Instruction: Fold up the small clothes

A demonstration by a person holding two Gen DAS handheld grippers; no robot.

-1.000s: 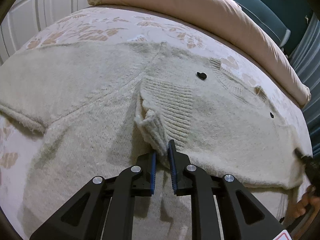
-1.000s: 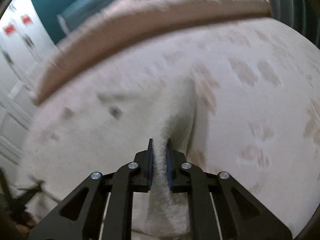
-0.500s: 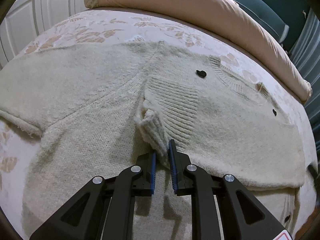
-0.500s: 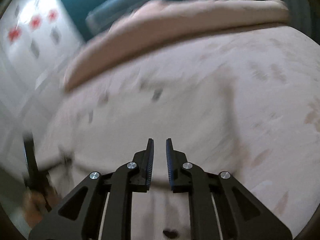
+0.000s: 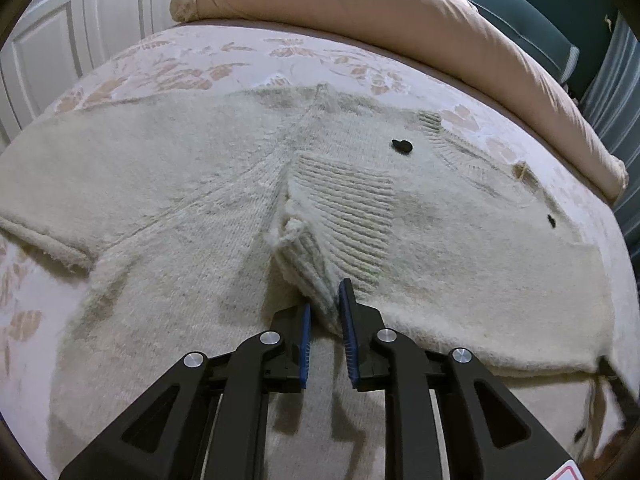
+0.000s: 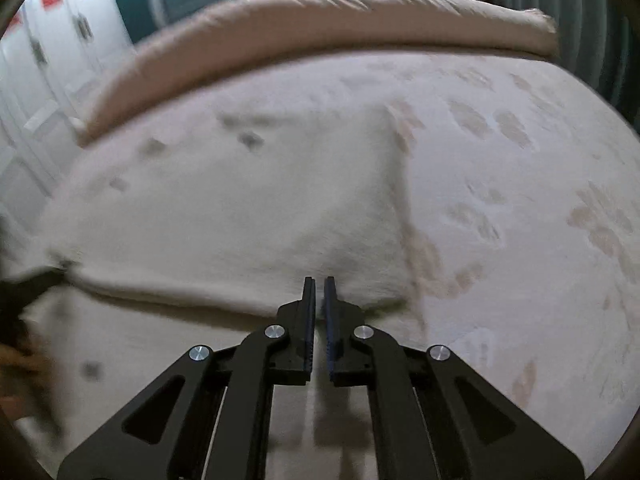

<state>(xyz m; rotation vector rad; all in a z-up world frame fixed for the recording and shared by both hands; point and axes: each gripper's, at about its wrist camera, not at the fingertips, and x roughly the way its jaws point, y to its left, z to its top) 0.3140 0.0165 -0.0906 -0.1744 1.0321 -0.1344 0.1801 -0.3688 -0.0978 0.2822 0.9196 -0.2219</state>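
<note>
My left gripper (image 5: 325, 312), jaws opening, pinches the ribbed cuff (image 5: 308, 268) of the cream sweater (image 5: 192, 184) spread on the bed (image 6: 520, 208); my right gripper (image 6: 319, 300), closed, apparently holds nothing.

The right wrist view is smeared throughout, so the dark spots on the cream sweater (image 6: 224, 216) cannot be told as buttons, and a dark shape (image 6: 28, 292) with a hand (image 6: 16, 364) at the bed's near-left edge is cut off and unreadable.
</note>
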